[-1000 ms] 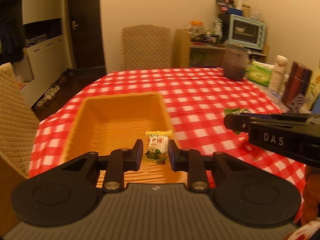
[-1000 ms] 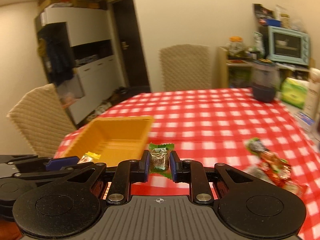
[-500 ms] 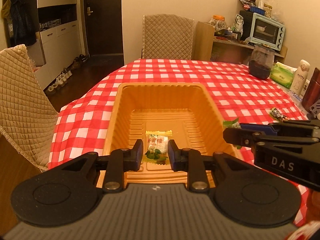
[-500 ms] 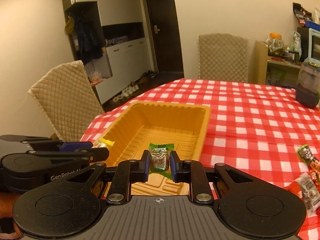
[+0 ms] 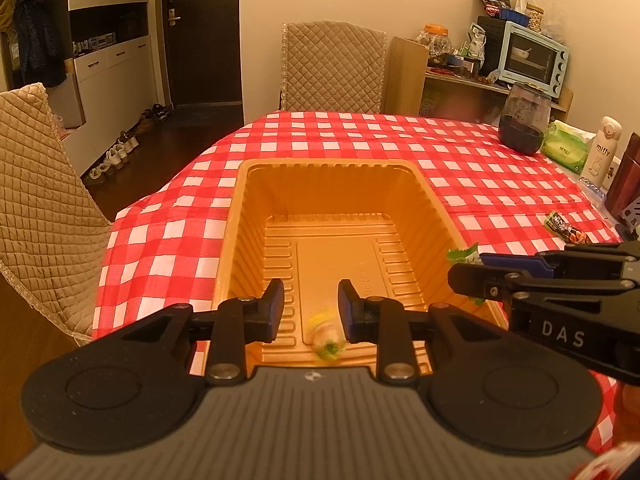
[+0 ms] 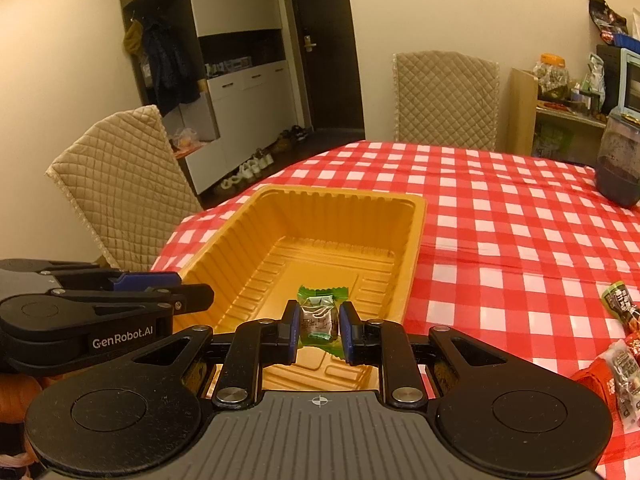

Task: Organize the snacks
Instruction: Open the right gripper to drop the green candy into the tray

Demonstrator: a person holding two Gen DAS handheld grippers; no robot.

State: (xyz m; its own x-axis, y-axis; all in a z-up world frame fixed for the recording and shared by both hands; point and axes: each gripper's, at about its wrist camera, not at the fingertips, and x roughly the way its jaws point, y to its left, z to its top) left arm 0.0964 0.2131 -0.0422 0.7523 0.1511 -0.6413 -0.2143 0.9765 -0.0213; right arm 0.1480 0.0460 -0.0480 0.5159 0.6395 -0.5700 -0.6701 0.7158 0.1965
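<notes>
Over the yellow tray (image 5: 256, 208), I have just let my left gripper (image 5: 311, 308) ease its jaws apart, and the yellow-ended candy (image 5: 326, 334) they pinched half a second ago is loose, blurred low in the centre of the left wrist frame, dropping onto or just landing on the tray floor below the tips. Nothing sits between those jaws now. One snack is as good as delivered, by my reading.

My right gripper (image 6: 319, 326) has not let go: its jaws are pressed on the green-wrapped candy (image 6: 319, 318), held above the near end of the tray, at lower centre of the right wrist frame. That piece is, I judge, the next to release.

The green candy's long axis runs away from the camera, one crimped green end pointing up-frame toward the tray's far wall, the other poking out beneath the jaws. The fallen candy is too smeared to be sure, but it seems to lie lengthwise too, yellow end up-frame, green end down.

More snack packets (image 6: 622, 344) wait on the checked table (image 6: 500, 216) at right.
</notes>
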